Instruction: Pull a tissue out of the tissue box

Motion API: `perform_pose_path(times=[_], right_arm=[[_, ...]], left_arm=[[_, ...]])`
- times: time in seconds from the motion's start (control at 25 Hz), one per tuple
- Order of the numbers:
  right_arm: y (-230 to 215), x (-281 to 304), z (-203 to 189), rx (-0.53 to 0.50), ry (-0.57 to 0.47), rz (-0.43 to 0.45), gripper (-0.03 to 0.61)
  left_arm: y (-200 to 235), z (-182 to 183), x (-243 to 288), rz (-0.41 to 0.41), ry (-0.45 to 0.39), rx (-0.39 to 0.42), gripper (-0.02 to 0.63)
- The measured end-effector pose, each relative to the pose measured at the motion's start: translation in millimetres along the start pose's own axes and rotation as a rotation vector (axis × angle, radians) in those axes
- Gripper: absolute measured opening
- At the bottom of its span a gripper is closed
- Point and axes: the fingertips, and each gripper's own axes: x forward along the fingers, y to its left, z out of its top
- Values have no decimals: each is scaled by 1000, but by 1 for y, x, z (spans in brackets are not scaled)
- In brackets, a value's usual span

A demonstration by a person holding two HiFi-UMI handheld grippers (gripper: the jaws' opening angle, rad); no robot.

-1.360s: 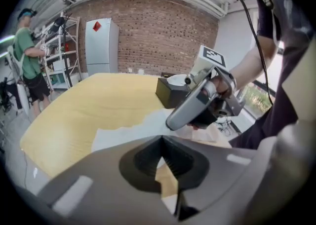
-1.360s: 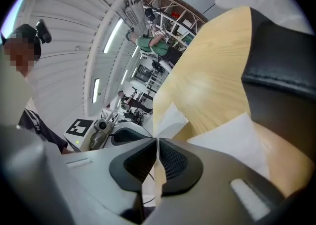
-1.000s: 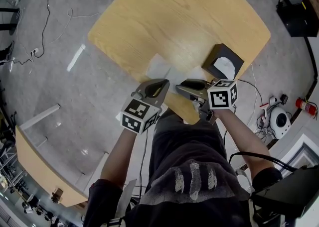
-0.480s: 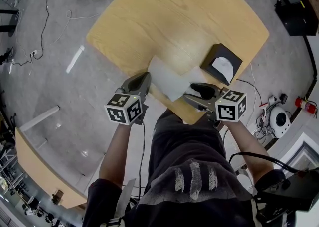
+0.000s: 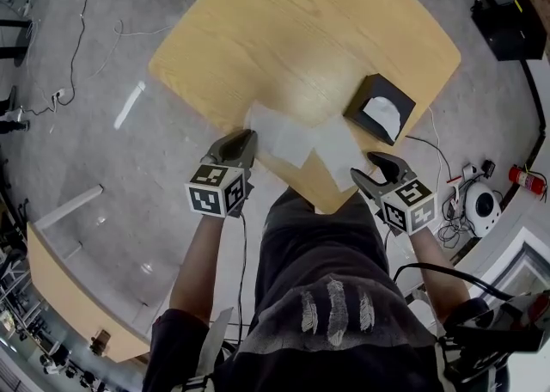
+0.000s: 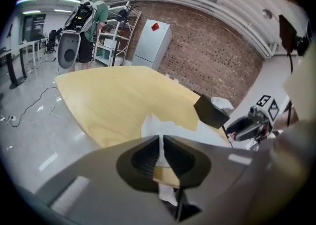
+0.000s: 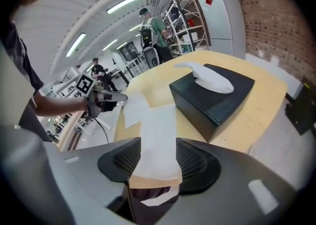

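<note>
Tissue (image 5: 284,134), feather-light, limp and easily torn, lies spread flat at the table's (image 5: 301,29) near edge, at eight o'clock from the tissue box (image 5: 381,108); a corner is probably the safest place to pinch it. Left gripper (image 5: 246,137), at the sheet's nine o'clock and angled down, pinches its edge, jaws just beginning to ease apart. Right gripper (image 5: 361,164), at four o'clock, has just opened wide, the sheet lying loose between its jaws.

Wooden table (image 5: 301,29): tissue box (image 5: 381,109), tissue (image 5: 296,137)
</note>
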Motion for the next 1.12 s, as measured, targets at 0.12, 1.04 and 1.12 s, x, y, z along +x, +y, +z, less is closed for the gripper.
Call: perform_pose_path(times=[0.12,1.04,1.12], right_arm=[[-13,-4,-18,10,31,-118,228],[-39,0,-81,690,-81,-14,88],[-39,-6,-81,678,-101,-31,21]], left_arm=[[-2,1,-7,-14,-4,15,83],[34,7,-28,25,-103,-268,440],[43,4,-30,52,-90,-251,437]])
